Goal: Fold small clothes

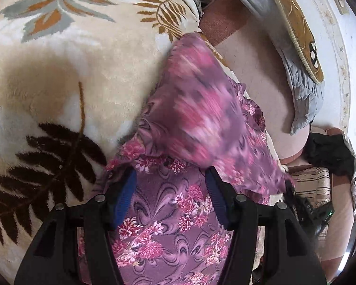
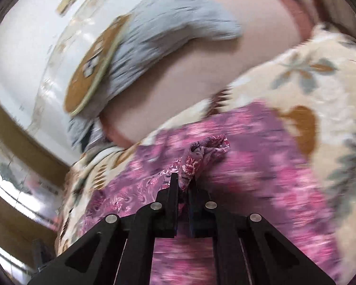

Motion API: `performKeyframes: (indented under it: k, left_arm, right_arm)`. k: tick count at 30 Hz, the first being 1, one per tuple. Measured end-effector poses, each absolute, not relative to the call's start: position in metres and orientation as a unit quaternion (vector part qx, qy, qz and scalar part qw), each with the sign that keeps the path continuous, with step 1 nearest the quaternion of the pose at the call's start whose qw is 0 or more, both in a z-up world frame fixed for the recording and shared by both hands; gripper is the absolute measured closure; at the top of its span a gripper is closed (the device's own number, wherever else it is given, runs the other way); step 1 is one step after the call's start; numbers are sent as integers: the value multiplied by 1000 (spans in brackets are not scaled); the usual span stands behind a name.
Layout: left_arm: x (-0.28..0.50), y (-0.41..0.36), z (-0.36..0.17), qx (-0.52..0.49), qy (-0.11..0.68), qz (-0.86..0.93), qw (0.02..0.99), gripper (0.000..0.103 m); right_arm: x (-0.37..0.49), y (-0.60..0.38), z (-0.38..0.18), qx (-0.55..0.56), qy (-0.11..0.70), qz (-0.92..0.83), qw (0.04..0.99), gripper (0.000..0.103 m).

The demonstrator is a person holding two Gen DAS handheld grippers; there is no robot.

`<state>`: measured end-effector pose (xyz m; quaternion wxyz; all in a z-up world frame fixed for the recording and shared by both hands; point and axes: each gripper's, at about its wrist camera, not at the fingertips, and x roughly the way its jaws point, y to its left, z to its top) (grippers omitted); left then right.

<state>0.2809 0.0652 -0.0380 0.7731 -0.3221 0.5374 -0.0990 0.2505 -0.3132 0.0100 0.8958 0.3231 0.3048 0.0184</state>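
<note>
**A:** Cream blanket (image 1: 59,76) with leaf prints covers most of what the left camera sees, brown fern at lower left, grey and orange leaves up top. On it lies the purple garment (image 1: 168,225) with pink flowers. Off to the right there's a pink cushion (image 1: 256,76), a grey quilt (image 1: 301,87) draped over it, and a brown mat (image 1: 296,30) on top of that.

**B:** Right camera gets the same cushion and quilt but from the other side, and it's pretty smeared. What it has that the left doesn't: a white wall (image 2: 19,47) with little frames on it.

**A:** And the left has a black heap (image 1: 330,152) at the far right edge, can't tell what that is.

**B:** Tongs?

**A:** Left tongs (image 1: 169,178) stand apart, blue pads either side of the flat cloth, pointing steeply down at it. Nothing pinched. A blurred flap of the same garment hangs up in front of them, raised off the blanket.

**B:** That flap's mine, I think. Right tongs (image 2: 184,180) are clamped tight on a bunched fold of the garment; a crumpled tuft sticks out just past the tips. They tilt down more gently, with the rest of the cloth spread below.
</note>
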Motion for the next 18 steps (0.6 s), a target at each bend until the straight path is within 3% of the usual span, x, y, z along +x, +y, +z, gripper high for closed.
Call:
performKeyframes:
  k: [4,5,7,10,12,16,18]
  left_arm:
    - [283,63,-37,-317,539,-93,775,45]
    - [286,57,-37,-316,540,-92,774,45]
    - [288,56,-37,-315,541,-91,775,45]
    - [291,53,-36,-313,542,-85,775,45]
    - [294,51,-34,-308,543,-83,777,45]
    - [296,51,-36,-302,546,-87,777,45]
    - [297,51,-38,-298,544,-90,779,45]
  right_arm:
    - [239,-342,-10,335,330,-12,882,96]
    - [238,-348,-19,352,344,-6,871,90]
    - [231,-361,-23,370,345,-9,863,87]
    - [234,-370,-27,406,327,-14,853,66]
    - [247,-371,-26,409,336,-5,848,96]
    - [236,-374,6,384,266,-9,884,97]
    - [242,-380,-6,379,309,-36,872,96]
